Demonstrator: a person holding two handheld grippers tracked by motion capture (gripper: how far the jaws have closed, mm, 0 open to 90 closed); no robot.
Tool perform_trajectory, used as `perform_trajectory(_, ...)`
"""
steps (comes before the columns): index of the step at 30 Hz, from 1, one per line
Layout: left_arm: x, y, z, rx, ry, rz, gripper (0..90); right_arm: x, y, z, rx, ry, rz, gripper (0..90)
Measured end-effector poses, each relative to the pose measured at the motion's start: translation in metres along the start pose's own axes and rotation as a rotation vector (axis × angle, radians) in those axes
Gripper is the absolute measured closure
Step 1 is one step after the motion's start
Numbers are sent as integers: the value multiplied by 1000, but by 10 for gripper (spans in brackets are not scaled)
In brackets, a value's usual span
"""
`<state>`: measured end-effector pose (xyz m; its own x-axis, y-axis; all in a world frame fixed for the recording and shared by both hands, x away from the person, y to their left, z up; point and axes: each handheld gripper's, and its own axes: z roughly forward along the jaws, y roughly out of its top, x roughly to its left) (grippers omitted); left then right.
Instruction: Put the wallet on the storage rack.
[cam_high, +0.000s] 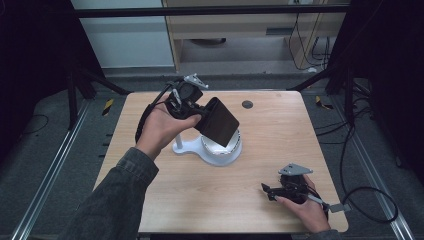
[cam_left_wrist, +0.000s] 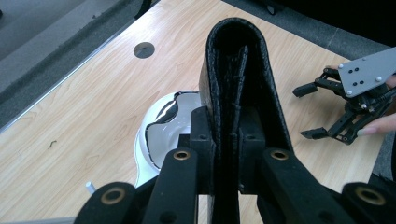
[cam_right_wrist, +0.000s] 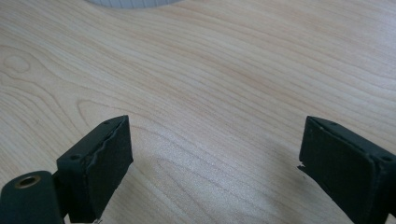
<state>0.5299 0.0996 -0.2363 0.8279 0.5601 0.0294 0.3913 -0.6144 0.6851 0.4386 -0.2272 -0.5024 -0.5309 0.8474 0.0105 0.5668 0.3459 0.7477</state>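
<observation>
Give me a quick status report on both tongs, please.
Left tongs shut on black wallet, held above white holder. Right tongs open, low over bare table. Nothing in the way.

Your high view is dim and soft, its corners nearly black; the wooden surface (cam_high: 270, 145) is the evenly lit patch; the white dish (cam_left_wrist: 161, 135) throws glare in your left gripper view; your right tool (cam_right_wrist: 215, 163) casts soft shadows beneath its jaws, whose near edges blur slightly.

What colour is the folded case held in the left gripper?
Black, with a grained texture; the folded case shows best in the left gripper view.
</observation>
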Motion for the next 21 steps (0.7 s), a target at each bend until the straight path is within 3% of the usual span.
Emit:
perform_trajectory(13, 3, -4, 12, 21, 13, 1, 805, -2, -3, 5, 48, -5, -1, 85)
perform_trajectory(21, 9, -14, 32, 54, 12, -13, 805, -2, -4, 7, 42, -12, -9, 73)
